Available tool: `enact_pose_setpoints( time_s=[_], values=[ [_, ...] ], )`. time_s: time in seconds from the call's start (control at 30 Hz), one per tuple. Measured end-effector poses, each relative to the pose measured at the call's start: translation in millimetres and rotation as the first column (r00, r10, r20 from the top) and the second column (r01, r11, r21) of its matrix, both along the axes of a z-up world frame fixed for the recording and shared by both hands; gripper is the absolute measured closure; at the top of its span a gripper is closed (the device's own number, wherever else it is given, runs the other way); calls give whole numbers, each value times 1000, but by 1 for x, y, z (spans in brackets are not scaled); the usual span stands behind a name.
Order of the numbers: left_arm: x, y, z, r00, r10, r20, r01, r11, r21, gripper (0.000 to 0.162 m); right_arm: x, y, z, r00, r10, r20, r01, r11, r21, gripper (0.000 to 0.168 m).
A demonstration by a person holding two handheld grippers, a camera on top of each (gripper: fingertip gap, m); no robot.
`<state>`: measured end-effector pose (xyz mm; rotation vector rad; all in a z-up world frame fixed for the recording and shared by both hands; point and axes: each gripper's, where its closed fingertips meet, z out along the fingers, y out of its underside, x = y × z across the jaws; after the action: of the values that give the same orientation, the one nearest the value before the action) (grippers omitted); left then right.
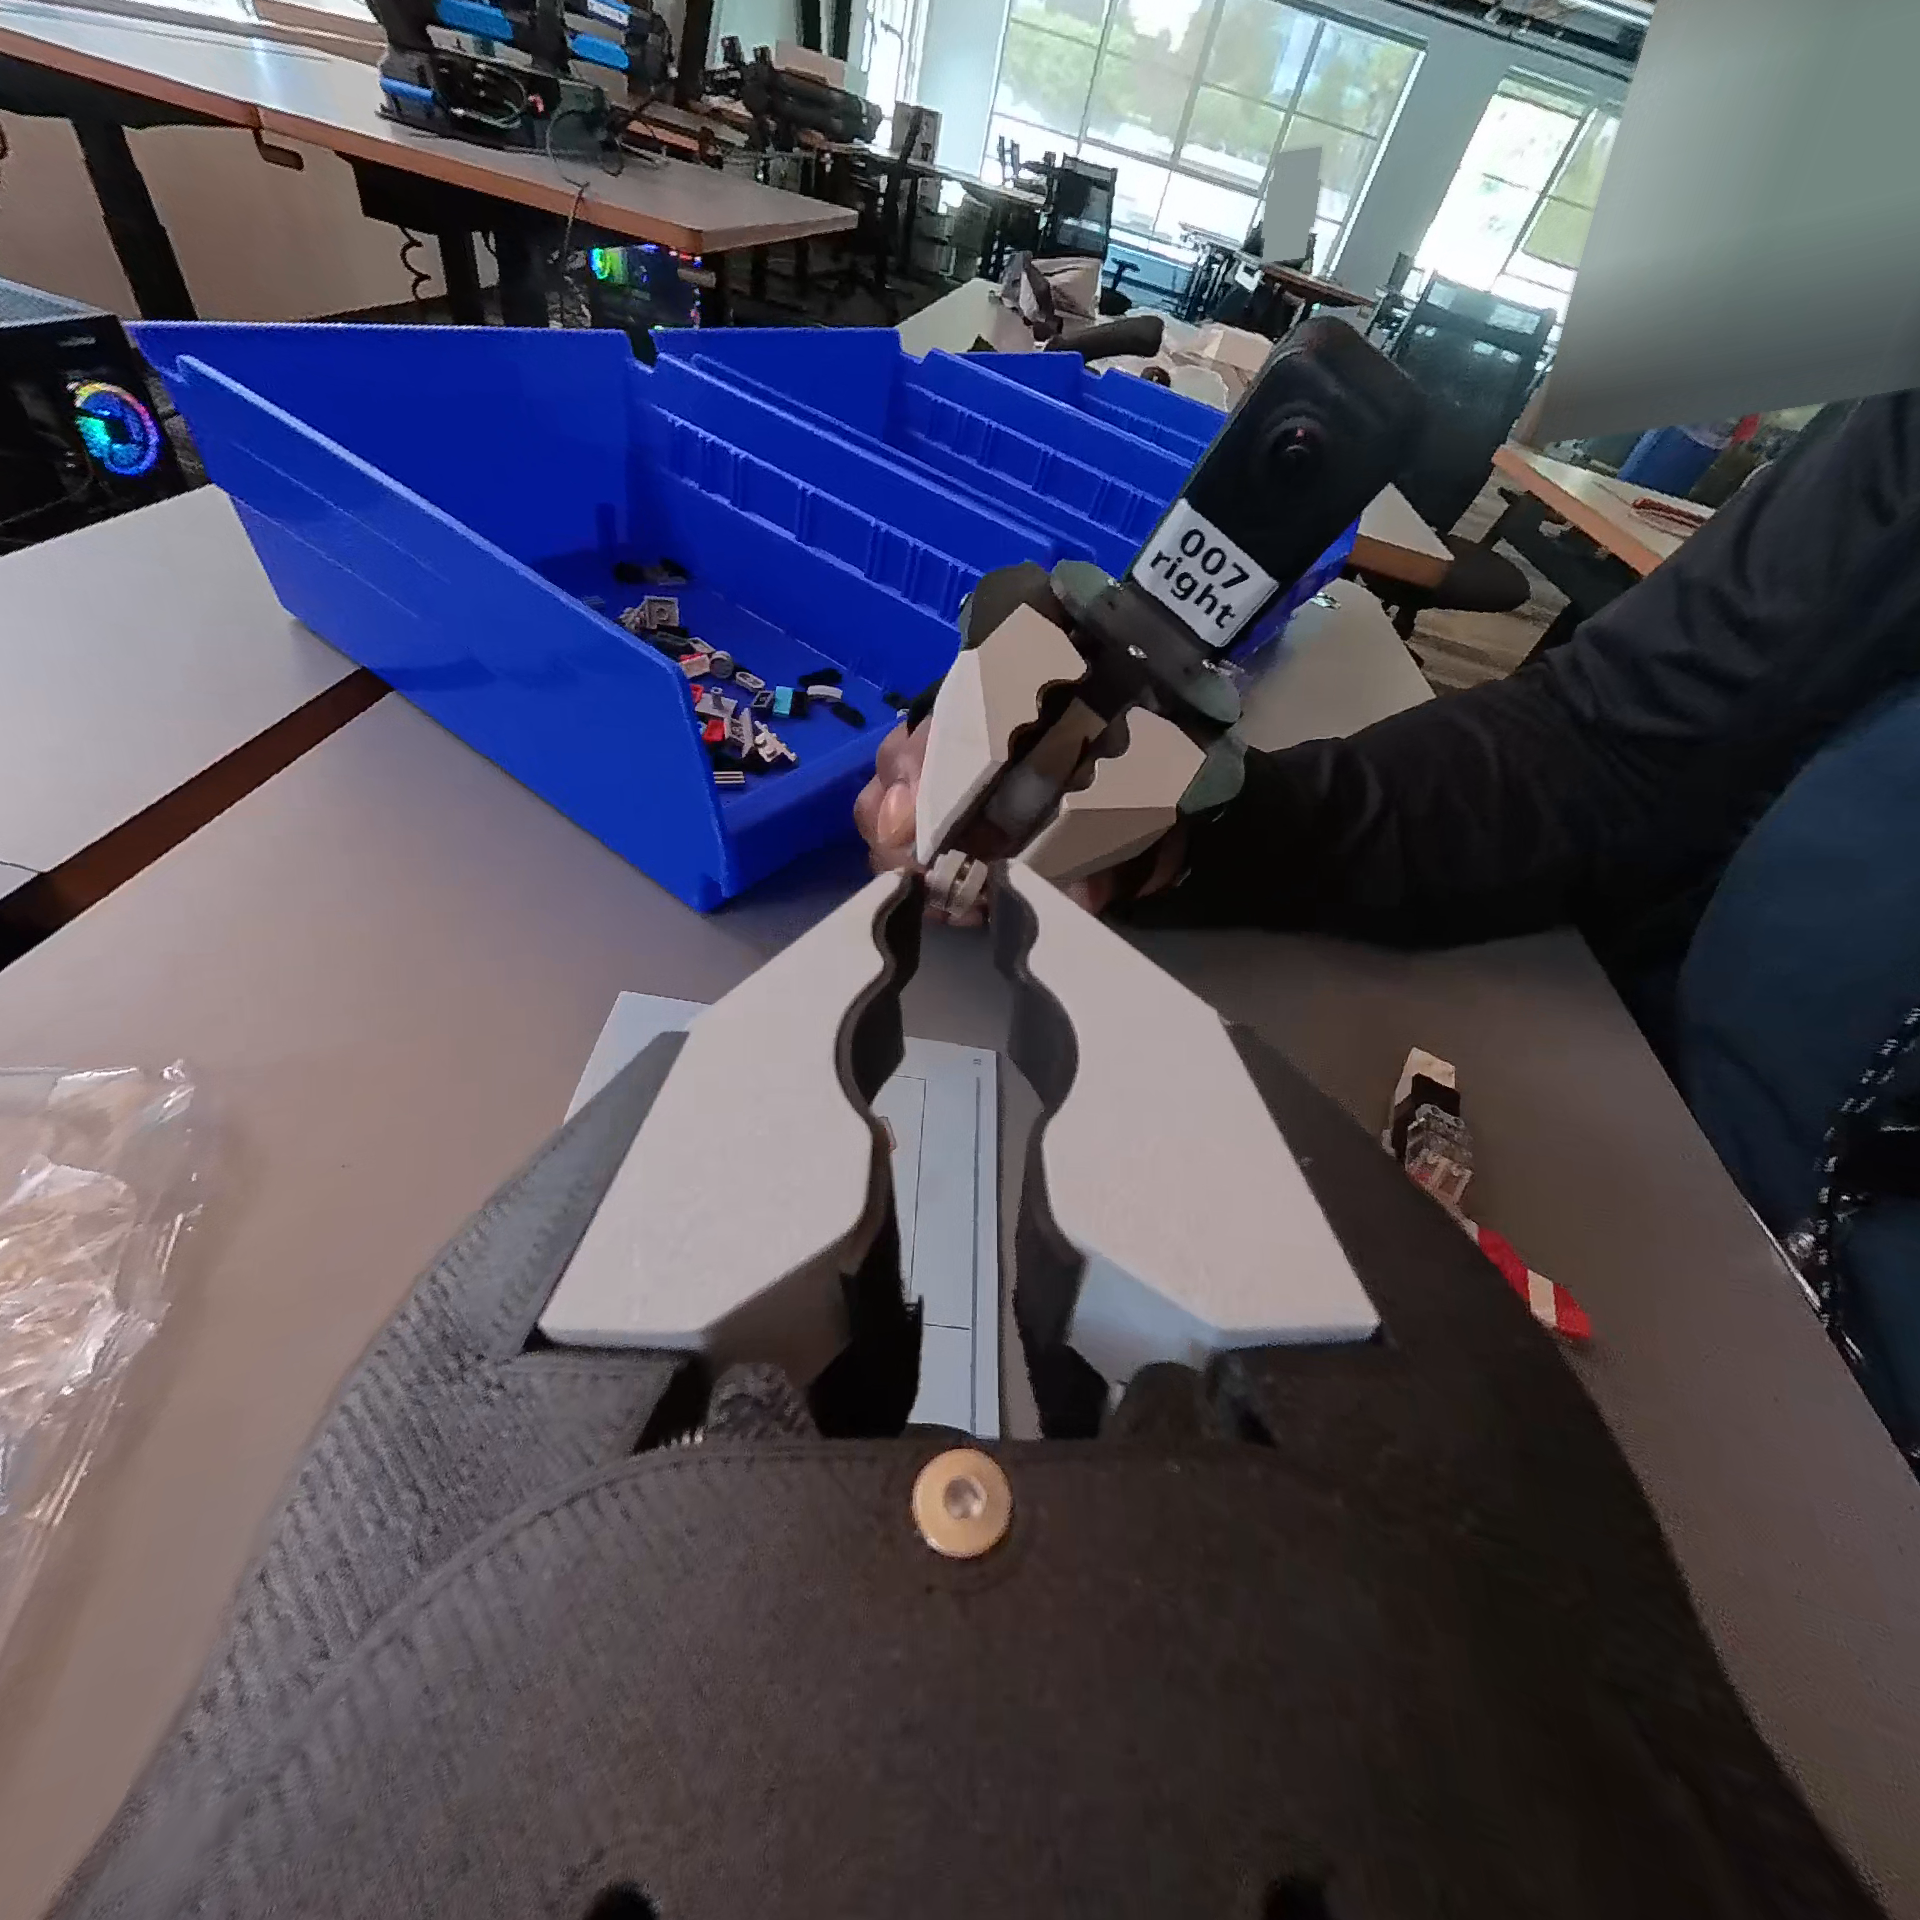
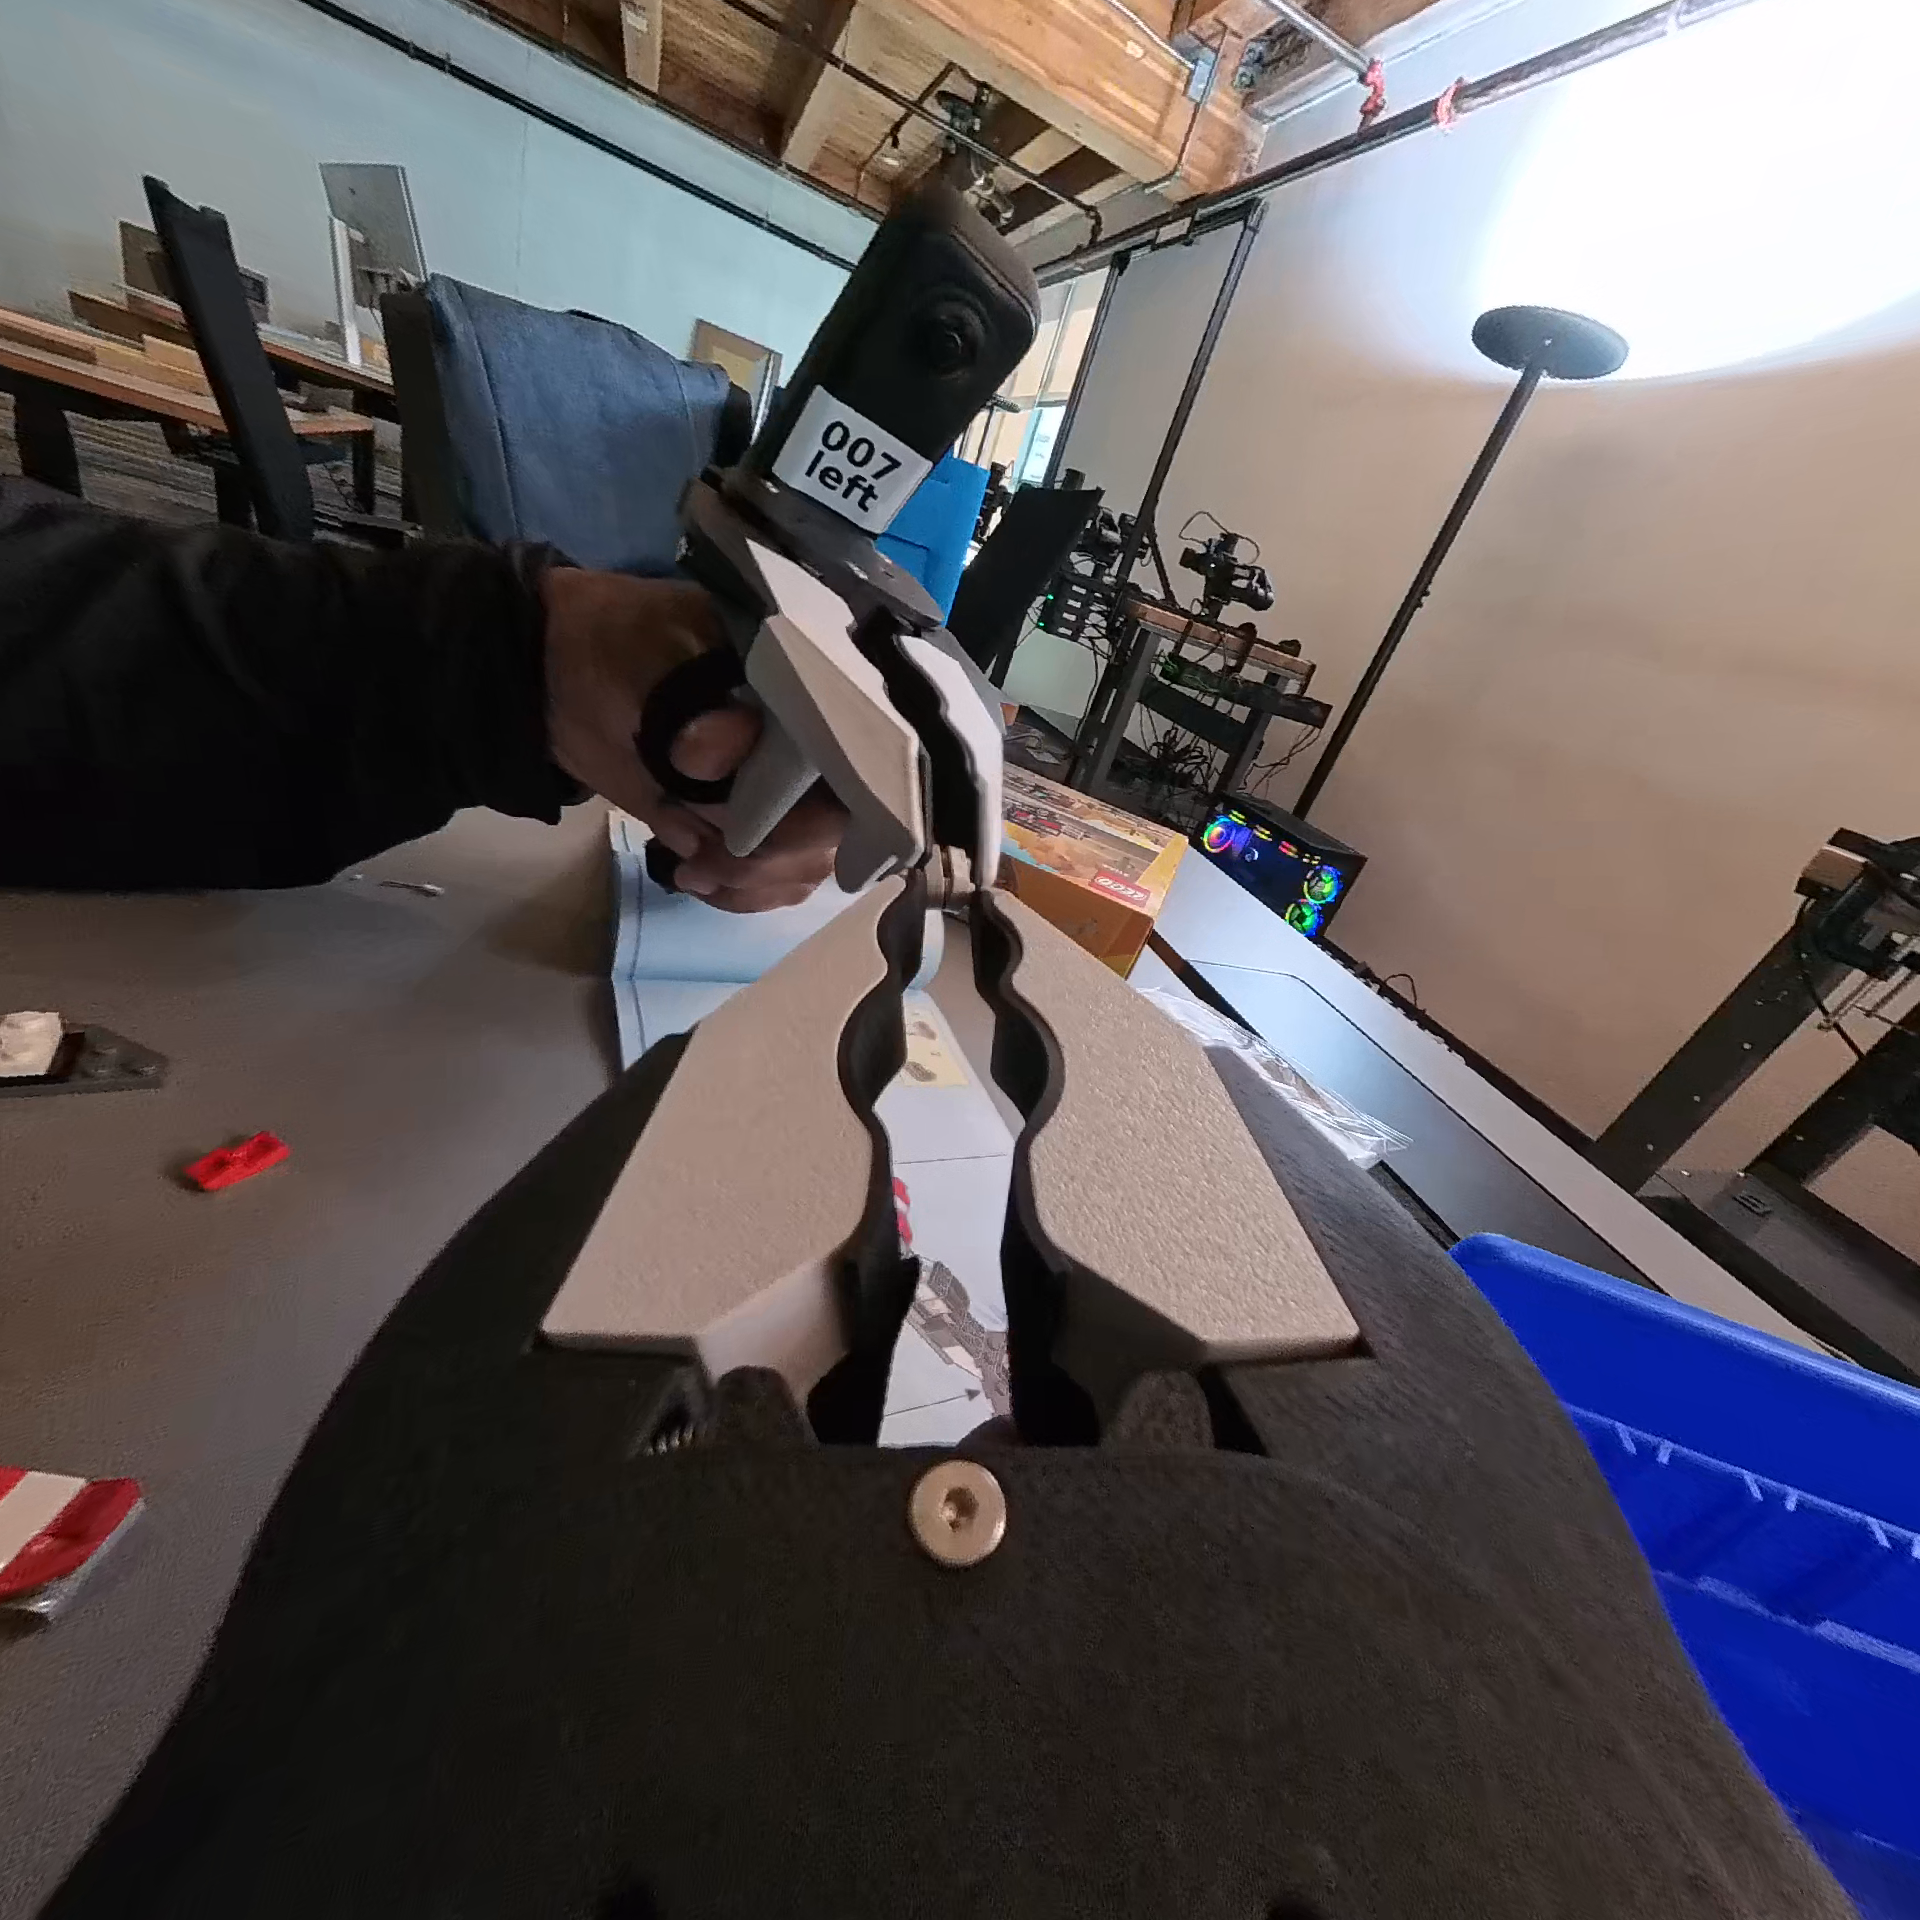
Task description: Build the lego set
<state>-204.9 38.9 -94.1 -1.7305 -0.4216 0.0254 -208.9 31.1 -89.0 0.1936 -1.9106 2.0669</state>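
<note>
Left gripper [image 1: 951,883] is held above the grey table [image 1: 364,935], fingertips pinching a small grey round lego piece [image 1: 954,881]; the rest of the jaw gap stays wide behind the tips. Right gripper [image 1: 961,857] meets it tip to tip from the far side, angled down, tips also closed in on the same piece. Which gripper carries the load, cannot tell. In the right wrist view the piece [image 2: 948,871] is mostly hidden between the two pairs of tips, well above the table.

Under the left gripper, a pale blue instruction booklet [image 1: 940,1164] lies flat on the table. Near right: a partly built lego assembly [image 1: 1439,1127] with clear and white parts, and just nearer than it a red-and-white striped piece [image 1: 1527,1283]. Near left: crumpled clear plastic bag [image 1: 83,1216].

Right wrist view, near left: a small red plate [image 2: 237,1160] alone on the table, and farther left a dark flat assembly [image 2: 73,1055] with a white piece on top.

Farther back on the left, a blue bin [image 1: 436,582] with loose small lego pieces [image 1: 727,686] scattered on its floor, grey, black, red. A person's hand [image 1: 894,805] in a black sleeve holds the right gripper's handle. An orange lego box [image 2: 1091,873] sits on the table beyond the left gripper in the right wrist view.
</note>
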Motion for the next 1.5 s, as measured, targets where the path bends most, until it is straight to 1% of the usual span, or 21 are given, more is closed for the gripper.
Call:
enact_pose_setpoints(
  time_s=[0.03, 0.33, 0.5, 0.7, 0.97, 1.0, 1.03, 1.07, 1.17, 1.3, 1.5],
  values=[
    [1, 0, 0, 1000, -4, 1, 4, 1000, 4, 149, 0, 0, 0, 1000, 4, 1, -4, 1000, -2, 160],
    [4, -2, -1, 999, -19, -48, 17, 999, -45, 152, 5, 0, 1, 1000, 30, 2, -30, 1000, -9, 161],
    [5, -3, -2, 998, -26, -49, 23, 998, -53, 152, 6, 0, 1, 999, 47, 21, -47, 999, -16, 161],
    [9, -2, -3, 997, -44, -70, 39, 996, -77, 152, 10, 0, -1, 991, 106, 77, -105, 994, -20, 160],
    [15, 1, -9, 989, -84, -121, 67, 989, -133, 153, 17, 3, -4, 972, 187, 141, -191, 982, 13, 160],
    [16, 1, -10, 988, -90, -125, 72, 987, -145, 154, 17, 3, -5, 969, 194, 153, -199, 980, 22, 161],
    [17, 2, -12, 987, -97, -125, 77, 984, -158, 157, 18, 3, -5, 966, 198, 164, -205, 978, 25, 166],
    [17, 3, -15, 987, -101, -123, 78, 982, -174, 162, 18, 3, -6, 965, 198, 171, -206, 978, 29, 167],
    [17, 5, -17, 989, -103, -104, 86, 984, -158, 162, 20, 5, -7, 963, 200, 183, -212, 976, 47, 168],
    [16, 5, -27, 993, -103, -59, 91, 979, -185, 162, 18, 5, -18, 969, 162, 185, -186, 975, 119, 168],
    [14, 8, -33, 995, -96, -30, 88, 977, -195, 162, 14, 8, -24, 971, 110, 213, -146, 976, 162, 166]
  ],
)
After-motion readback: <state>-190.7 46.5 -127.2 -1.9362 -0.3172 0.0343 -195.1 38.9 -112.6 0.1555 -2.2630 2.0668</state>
